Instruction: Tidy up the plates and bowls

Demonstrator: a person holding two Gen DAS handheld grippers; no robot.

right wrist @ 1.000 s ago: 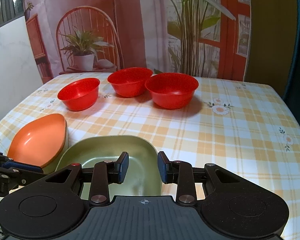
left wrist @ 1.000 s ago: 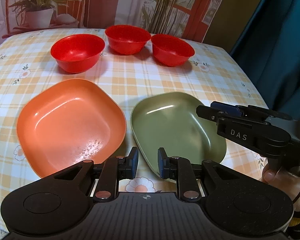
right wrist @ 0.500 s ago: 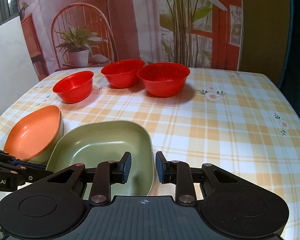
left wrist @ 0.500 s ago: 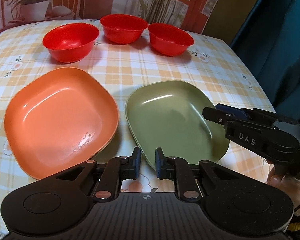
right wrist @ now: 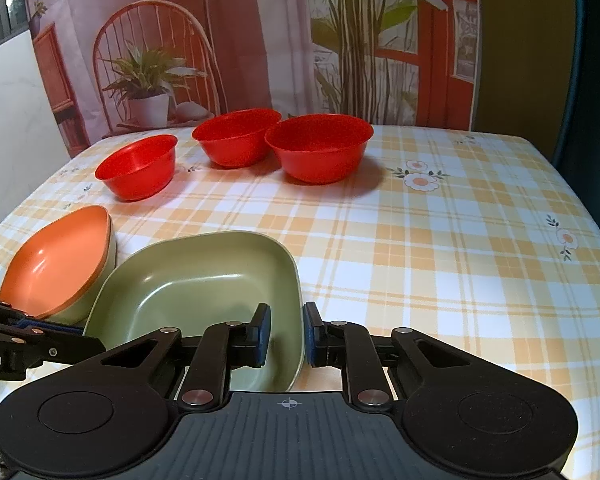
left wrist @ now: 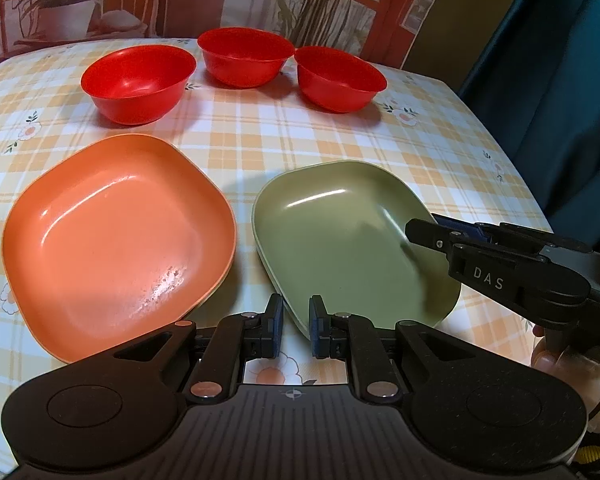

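Starting out, the right tool (right wrist: 287, 336) has just been closing around the green plate's (right wrist: 188, 292) rim beside the orange plate (right wrist: 56, 256), not yet pinching, while the left tool (left wrist: 294, 332) looks closed and three red bowls (left wrist: 244, 58) wait unstacked.

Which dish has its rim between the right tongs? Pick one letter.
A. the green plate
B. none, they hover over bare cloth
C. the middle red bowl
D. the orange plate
A: in the right wrist view the right tongs straddle the near right rim of the green plate, while the orange plate lies off to the left.
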